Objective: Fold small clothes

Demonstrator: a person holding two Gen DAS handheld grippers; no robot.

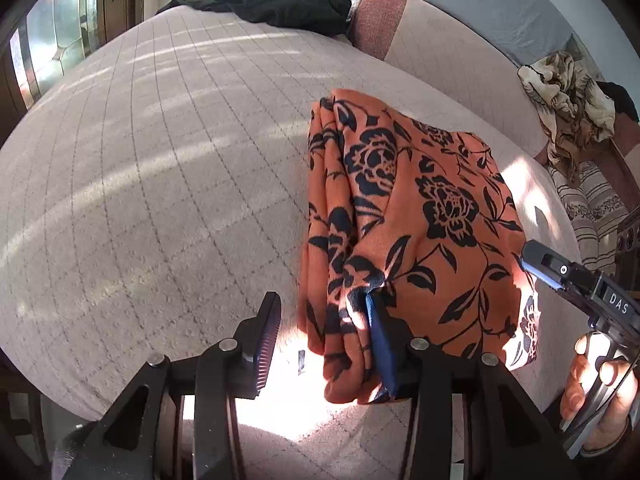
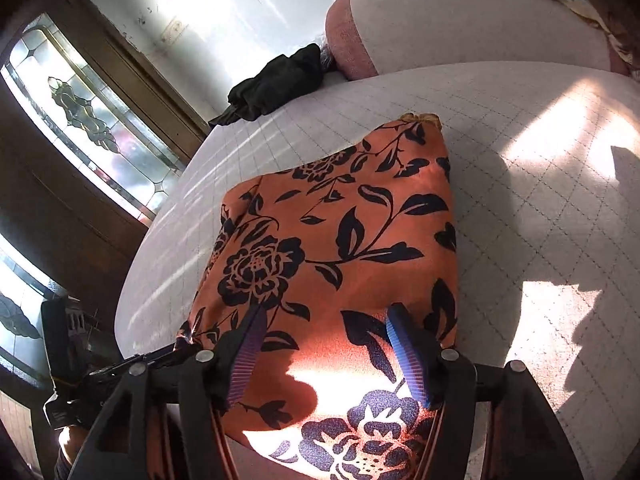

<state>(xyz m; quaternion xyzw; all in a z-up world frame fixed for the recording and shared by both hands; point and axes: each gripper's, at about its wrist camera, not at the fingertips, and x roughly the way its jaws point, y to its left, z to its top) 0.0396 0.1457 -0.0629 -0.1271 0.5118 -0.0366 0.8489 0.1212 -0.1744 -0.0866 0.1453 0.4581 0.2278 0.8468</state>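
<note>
Fingers (image 1: 269, 344) of our left gripper (image 1: 320, 344) stand apart: one pad sits against the near edge of the orange floral cloth (image 1: 404, 232), the other is clear of it over the bed (image 1: 160, 184), so nothing is pinched. Our right gripper (image 2: 326, 356) has its fingers (image 2: 408, 360) spread above the cloth's near end, pads not pressing it. Cloth lies folded on the quilted bed, part in sun. Black garment (image 1: 280, 2) sits far back, well apart.
</note>
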